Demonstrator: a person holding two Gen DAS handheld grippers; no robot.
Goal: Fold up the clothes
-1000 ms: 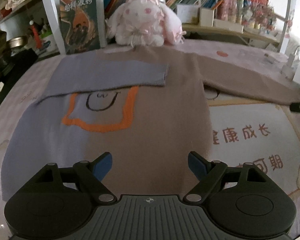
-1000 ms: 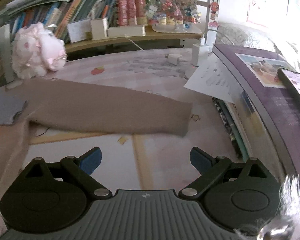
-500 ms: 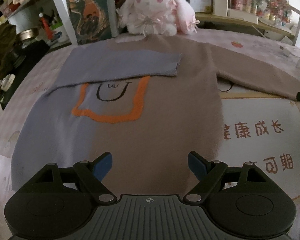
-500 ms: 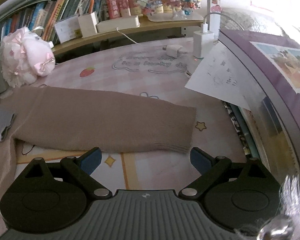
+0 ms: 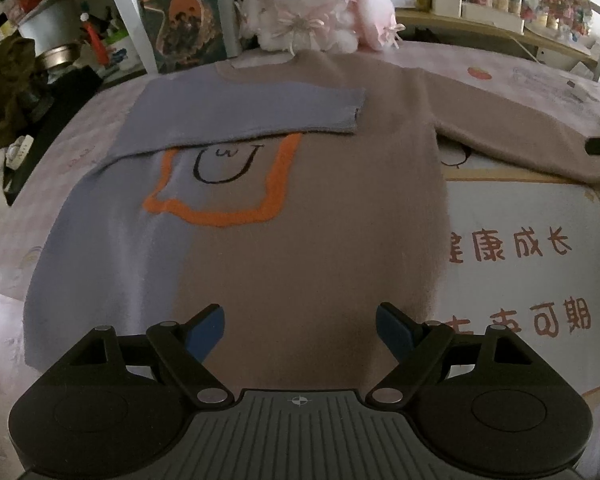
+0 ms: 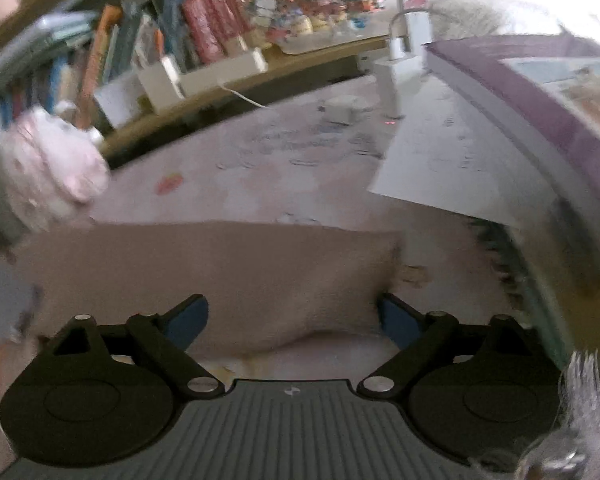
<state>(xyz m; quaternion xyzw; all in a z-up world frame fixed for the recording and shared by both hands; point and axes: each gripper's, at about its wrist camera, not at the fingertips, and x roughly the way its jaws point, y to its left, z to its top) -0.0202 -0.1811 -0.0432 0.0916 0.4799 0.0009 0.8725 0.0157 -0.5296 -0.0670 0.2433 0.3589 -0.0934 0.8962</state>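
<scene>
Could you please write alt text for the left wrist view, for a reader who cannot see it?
A sweater, blue-grey on one side and tan on the other, lies flat on a table, its blue-grey sleeve folded across the chest and its tan sleeve stretched out sideways. The open left gripper hovers near the hem, and a pink plush rabbit sits beyond the collar.

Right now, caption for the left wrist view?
Open left tool above a flat taupe-and-lavender knit sweater, lavender sleeve folded across.
</scene>
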